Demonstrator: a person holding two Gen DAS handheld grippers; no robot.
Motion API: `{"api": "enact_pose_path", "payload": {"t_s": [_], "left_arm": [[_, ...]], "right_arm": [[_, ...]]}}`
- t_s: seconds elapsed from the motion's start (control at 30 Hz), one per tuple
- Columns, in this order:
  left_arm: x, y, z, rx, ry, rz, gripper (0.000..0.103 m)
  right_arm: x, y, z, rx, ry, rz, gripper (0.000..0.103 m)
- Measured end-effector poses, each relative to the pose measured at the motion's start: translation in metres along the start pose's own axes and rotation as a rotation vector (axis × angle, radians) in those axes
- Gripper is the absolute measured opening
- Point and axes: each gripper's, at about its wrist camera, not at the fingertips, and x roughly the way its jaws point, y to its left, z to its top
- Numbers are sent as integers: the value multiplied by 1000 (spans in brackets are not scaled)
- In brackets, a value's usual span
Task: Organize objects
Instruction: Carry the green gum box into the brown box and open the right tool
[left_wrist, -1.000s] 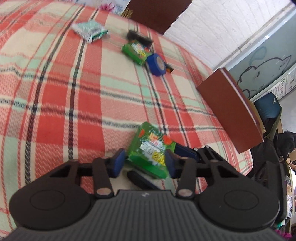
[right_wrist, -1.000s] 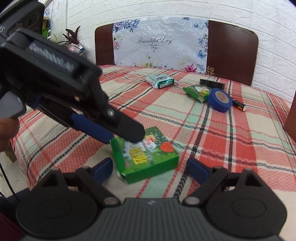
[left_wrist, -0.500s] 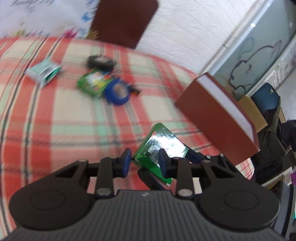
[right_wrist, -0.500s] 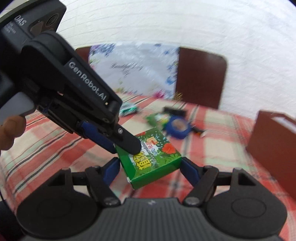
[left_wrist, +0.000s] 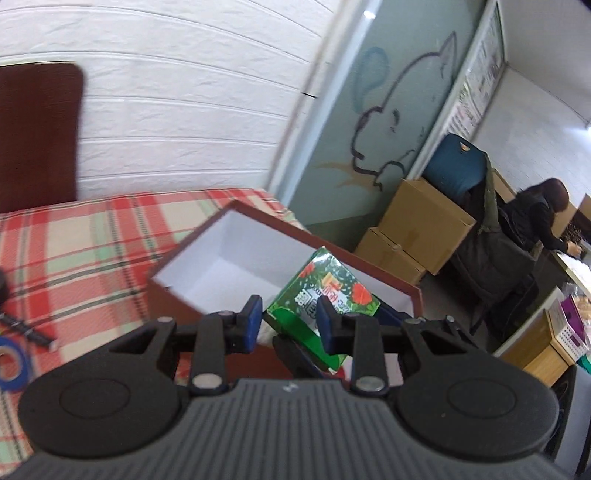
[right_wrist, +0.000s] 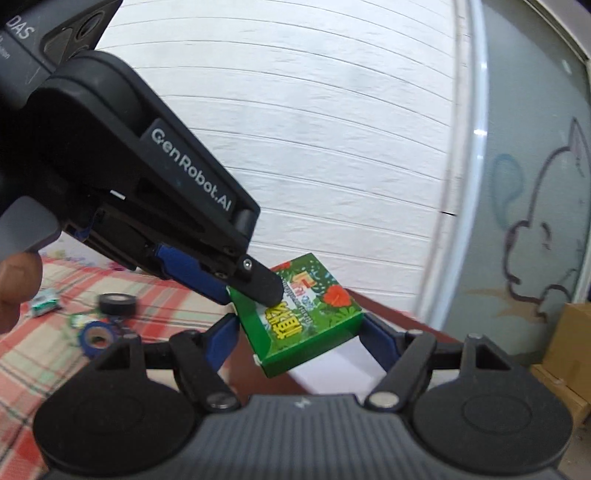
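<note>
Judged the green carton (right_wrist: 314, 317) light and stiff: thin card with a glossy print, so probably slick under hard pads and easy to dent at the corners. Best taken by its two narrow edges, or across the thickness near a corner. Found it in the air, tilted, just above the open brown box (left_wrist: 258, 212) at the far end of the worktop (left_wrist: 74, 251), not yet inside.

Saw the right gripper (right_wrist: 299, 332) with jaws clamped on the carton's opposite edges. Saw the left gripper (left_wrist: 288, 319) with jaws closed on the carton's near corner across its thickness, one finger on the printed face; could not make out the lower pad's contact.

From the left wrist, showed the brown box's white inside, with stacked cardboard boxes (left_wrist: 417, 229) and a person (left_wrist: 543, 218) beyond. From the right wrist, showed instead that top finger pressing the print, plus blue tape (right_wrist: 96, 336) and black tape (right_wrist: 118, 304) lying back on the checked cloth.
</note>
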Motion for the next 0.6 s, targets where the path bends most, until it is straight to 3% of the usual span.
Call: {"api": "enact_pose_path", "payload": {"t_s": [0.13, 0.2, 0.27, 0.33, 0.6], "left_arm": [[35, -14, -1, 17, 45, -21, 34], [52, -17, -6, 17, 84, -25, 34], [62, -19, -15, 22, 114, 1, 34], [69, -19, -23, 44, 134, 24, 36], [33, -24, -35, 173, 29, 84, 48]], "right_arm": [[14, -29, -10, 25, 61, -59, 75], [24, -40, -18, 42, 114, -73, 80], [28, -50, -26, 74, 151, -70, 94], [29, -56, -31, 118, 155, -59, 94], [10, -44, -34, 161, 89, -79, 98]]}}
